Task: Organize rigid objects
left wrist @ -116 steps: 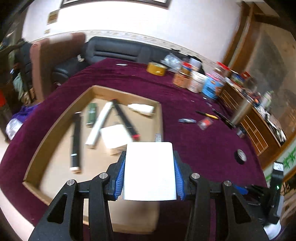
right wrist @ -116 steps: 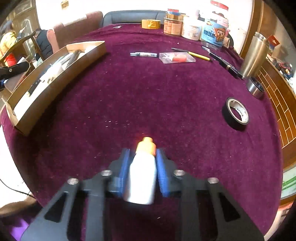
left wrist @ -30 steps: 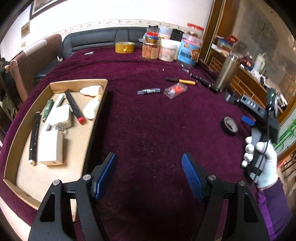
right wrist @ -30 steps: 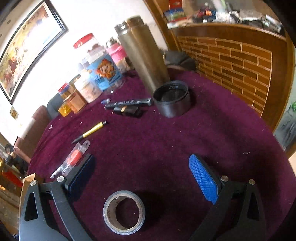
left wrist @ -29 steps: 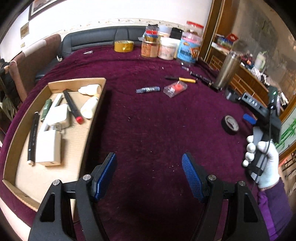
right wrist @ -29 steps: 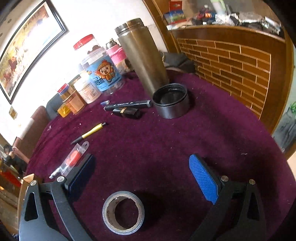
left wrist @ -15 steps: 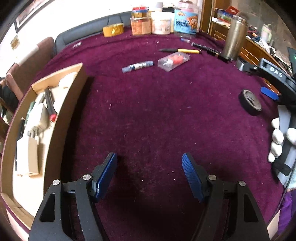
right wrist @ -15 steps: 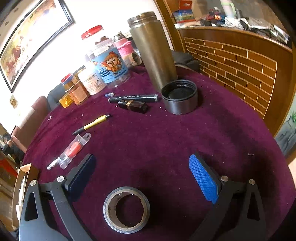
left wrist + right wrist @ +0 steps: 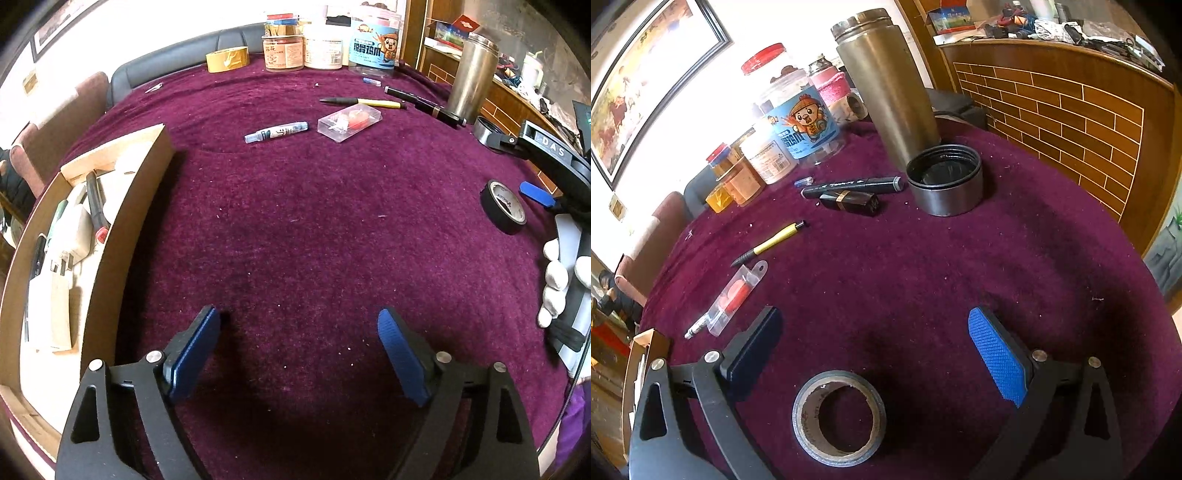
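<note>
The left gripper (image 9: 297, 350) pointed steeply down at bare purple cloth (image 9: 295, 229), its jaws having just spread wider, with nothing between them. The right gripper (image 9: 875, 354) tilted down over the black tape roll (image 9: 839, 417), jaws wide and the roll lying flat between them, pads clear of it on both sides. A white-gloved hand (image 9: 554, 280) gripped that tool's handle, just beside the roll.

Taking the tape roll as the mark: the cardboard tray (image 9: 147, 173) sat well away across the cloth, already holding several pens and white pieces (too crowded to count exactly). Between roll and tray lay one clear plastic case (image 9: 349, 122) with something red inside, and one small marker (image 9: 277, 132) just beside it. Beyond the roll lay one yellow pen (image 9: 772, 240), one long black marker (image 9: 853, 184), and one dark lipstick tube (image 9: 849, 202) touching it. One steel flask (image 9: 886, 85) stood near, its single cap (image 9: 943, 179) beside its base. Farther off stood four jars and one yellow tape roll (image 9: 227, 59).
</note>
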`<state>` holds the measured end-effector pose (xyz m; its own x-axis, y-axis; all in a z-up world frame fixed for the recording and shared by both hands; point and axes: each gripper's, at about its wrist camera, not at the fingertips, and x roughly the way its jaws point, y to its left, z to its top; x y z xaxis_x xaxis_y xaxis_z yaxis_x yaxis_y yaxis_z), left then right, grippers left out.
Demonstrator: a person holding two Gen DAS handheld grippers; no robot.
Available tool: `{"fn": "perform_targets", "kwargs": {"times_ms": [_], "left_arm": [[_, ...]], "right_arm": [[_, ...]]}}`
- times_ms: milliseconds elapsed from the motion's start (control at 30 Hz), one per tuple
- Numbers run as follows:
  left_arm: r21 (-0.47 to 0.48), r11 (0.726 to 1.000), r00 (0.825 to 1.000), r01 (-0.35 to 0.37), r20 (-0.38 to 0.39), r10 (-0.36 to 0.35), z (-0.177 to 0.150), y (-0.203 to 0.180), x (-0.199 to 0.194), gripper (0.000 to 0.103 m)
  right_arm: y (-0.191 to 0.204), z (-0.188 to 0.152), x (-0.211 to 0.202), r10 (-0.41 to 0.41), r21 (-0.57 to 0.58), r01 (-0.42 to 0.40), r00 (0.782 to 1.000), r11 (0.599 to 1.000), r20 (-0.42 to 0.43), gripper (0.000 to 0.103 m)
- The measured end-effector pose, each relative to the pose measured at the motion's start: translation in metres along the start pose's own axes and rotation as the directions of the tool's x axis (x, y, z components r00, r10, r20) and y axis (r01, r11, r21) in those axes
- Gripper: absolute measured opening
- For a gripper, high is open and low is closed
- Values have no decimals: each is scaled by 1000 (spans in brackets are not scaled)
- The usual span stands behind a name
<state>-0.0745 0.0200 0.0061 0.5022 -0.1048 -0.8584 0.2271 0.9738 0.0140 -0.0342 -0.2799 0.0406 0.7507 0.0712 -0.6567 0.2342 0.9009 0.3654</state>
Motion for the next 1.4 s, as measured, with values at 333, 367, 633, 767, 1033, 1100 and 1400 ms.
{"fn": "perform_targets", "kwargs": {"times_ms": [333,367,633,767,1033,1100,1400], "left_arm": [[1,1000,1000,1,-4,-1,0,-2,1,91],[2,1000,1000,1,-6,-1,-1,-2,1,92],[3,1000,1000,1,-7,-1,-2,-5,2,98],[3,1000,1000,1,-6,-1,-3,-5,3,99],[3,1000,1000,1,-7,-1,-3,-5,3,100],[3,1000,1000,0,-7,0,-3,-6,3,101],[2,1000,1000,0,-8,0,-3,-5,3,101]], "right_arm": [[-1,0,1,-2,6,2,1000,1000,-6,101],[-1,-1,1,-1,7,1,1000,1000,-6,101],[-2,-1,3,1,14,-1,1000,1000,-13,101],[-2,-1,4,2,15,-2,1000,1000,-15,101],[-2,-1,4,3,17,-3,1000,1000,-16,101],[-2,-1,5,3,17,-3,1000,1000,-16,101],[-2,-1,5,3,17,-3,1000,1000,-17,101]]}}
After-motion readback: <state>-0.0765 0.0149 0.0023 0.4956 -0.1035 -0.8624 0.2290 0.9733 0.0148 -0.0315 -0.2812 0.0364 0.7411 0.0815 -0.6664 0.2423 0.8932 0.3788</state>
